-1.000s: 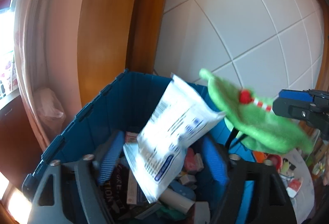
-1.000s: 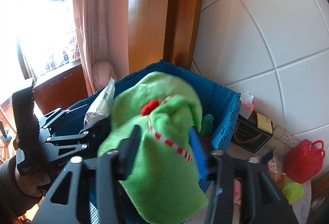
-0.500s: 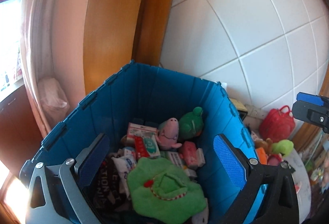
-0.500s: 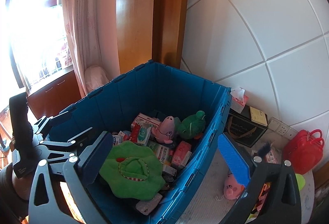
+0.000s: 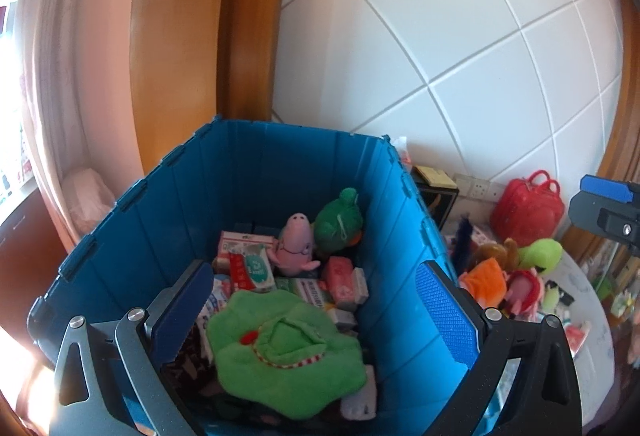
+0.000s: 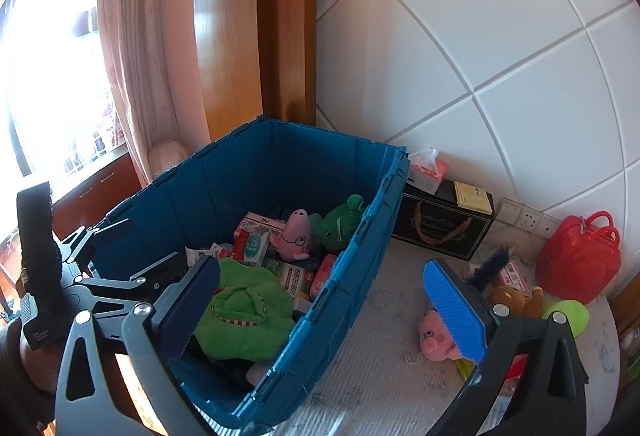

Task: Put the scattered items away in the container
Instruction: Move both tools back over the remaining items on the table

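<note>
The right hand-held gripper (image 6: 320, 308) is wide open, with nothing between its two blue pads. Its jaws have just been opening, and no thing is between them. One pad hangs over the big blue plastic box (image 6: 362, 232) and the other hangs over the white bench (image 6: 380, 356). The left hand-held gripper (image 5: 316, 312) is wide open too and holds nothing. It hangs above the inside of the box.

The soft green cloth toy with a red and white striped edge (image 5: 284, 352) lies flat on top of the pile in the box, at the near side. Behind it sit a pink pig plush (image 5: 294, 250), a dark green frog plush (image 5: 340, 222) and some small packets. On the bench beside the box lies a small pink pig toy (image 6: 434, 334), and a shiny red handbag (image 6: 578, 264) stands near the wall.
</note>
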{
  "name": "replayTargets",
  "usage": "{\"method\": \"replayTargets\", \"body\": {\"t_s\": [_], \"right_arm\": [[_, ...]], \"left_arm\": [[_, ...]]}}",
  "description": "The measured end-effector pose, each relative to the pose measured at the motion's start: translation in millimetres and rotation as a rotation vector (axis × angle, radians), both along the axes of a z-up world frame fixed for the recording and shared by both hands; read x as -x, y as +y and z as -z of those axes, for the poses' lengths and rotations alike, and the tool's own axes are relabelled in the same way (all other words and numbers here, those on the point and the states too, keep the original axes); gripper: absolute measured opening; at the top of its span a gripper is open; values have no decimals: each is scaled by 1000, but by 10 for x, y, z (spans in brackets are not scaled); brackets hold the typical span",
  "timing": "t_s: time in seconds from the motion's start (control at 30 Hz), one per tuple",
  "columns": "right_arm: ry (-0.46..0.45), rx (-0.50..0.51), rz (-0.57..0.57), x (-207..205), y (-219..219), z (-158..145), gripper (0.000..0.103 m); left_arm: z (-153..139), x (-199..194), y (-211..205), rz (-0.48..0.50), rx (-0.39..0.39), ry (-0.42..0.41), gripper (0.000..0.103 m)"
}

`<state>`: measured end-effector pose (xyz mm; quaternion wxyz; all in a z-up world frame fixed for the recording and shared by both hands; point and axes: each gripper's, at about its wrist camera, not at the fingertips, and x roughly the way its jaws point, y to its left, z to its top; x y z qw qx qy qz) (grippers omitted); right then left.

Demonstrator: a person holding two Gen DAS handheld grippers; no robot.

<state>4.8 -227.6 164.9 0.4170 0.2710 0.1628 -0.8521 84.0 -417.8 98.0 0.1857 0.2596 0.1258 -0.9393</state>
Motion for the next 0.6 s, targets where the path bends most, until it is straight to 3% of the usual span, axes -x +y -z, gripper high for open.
{"method": "replayTargets", "body": {"t_s": [0.6], "right_arm": [[-38,16,144,412,1948,44,103]], "left_arm": [[-244,587,1833,136,36,-36,103]]}}
